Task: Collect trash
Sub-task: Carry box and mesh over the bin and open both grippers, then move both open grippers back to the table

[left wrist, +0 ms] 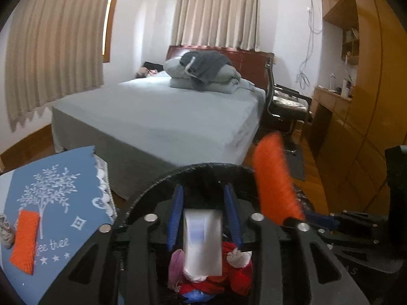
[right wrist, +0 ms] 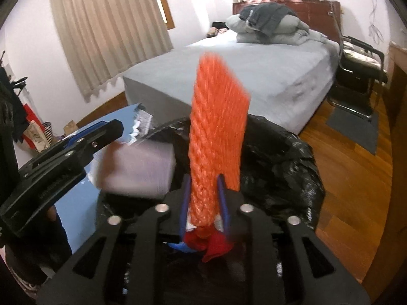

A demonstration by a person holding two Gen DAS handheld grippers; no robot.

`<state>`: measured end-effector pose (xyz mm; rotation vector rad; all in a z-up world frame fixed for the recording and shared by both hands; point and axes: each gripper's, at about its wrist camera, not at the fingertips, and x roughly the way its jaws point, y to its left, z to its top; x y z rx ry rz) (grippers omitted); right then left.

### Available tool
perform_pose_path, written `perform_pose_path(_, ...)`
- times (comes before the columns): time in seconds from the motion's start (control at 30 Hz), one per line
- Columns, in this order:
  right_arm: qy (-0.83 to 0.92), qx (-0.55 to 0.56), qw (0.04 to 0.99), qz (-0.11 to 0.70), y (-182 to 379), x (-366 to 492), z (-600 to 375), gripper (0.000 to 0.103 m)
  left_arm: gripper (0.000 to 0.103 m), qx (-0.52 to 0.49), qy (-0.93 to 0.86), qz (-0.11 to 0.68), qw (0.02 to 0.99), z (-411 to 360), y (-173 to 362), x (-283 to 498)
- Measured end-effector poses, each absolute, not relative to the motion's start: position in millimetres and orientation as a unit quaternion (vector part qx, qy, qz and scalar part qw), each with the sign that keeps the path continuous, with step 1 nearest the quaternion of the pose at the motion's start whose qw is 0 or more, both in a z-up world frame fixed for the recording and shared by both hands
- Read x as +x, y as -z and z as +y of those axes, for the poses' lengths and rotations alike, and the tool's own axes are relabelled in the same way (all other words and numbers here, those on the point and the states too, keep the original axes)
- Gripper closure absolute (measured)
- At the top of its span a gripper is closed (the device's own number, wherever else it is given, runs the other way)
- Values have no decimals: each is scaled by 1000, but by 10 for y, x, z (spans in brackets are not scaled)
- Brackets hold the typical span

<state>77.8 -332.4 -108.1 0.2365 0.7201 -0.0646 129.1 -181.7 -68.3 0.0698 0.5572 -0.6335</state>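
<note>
Orange foam-mesh sleeve point(right wrist: 216, 127): stood upright, loose in narrowly parted right gripper point(right wrist: 203, 178), above black plastic bag point(right wrist: 292, 165); white flat packet point(left wrist: 202, 241) likewise loose in left gripper point(left wrist: 203, 190).

A bed point(left wrist: 157, 117) with a grey-blue sheet fills the middle of the room, with folded bedding point(left wrist: 203, 73) piled near its dark wooden headboard point(left wrist: 249, 61). Beige curtains point(left wrist: 216, 10) hang over the windows. A black chair point(left wrist: 287, 101) stands just beside the bed, next to wooden cabinets point(left wrist: 356, 101). A grey mat point(right wrist: 356, 127) lies on the wood floor point(right wrist: 351, 190). A blue cloth point(left wrist: 63, 203) printed with a white tree covers the surface.
</note>
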Motion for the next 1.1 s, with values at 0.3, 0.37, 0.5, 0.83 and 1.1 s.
perform_pose_path(0.3,45,119,934,333,1050,705,-3399,13,24,30,269,259,927,-1590,611,1290)
perform_pose_path(0.37,42,117,938,324,1006,693,-3353,11,18,29,251,256,933,-1455,596,1291)
perform_pose_path(0.5,27,110,943,313,920,726,-3188,8,11,27,209,252,944,-1115,572,1278)
perform_pose_path(0.83,-20,91,947,306,823,1010,-2573,7,8,25,116,249,961,-270,564,1224)
perform_pose_path(1.1,-62,71,946,311,838,1316,-2014,7,8,23,48,252,966,394,645,1199)
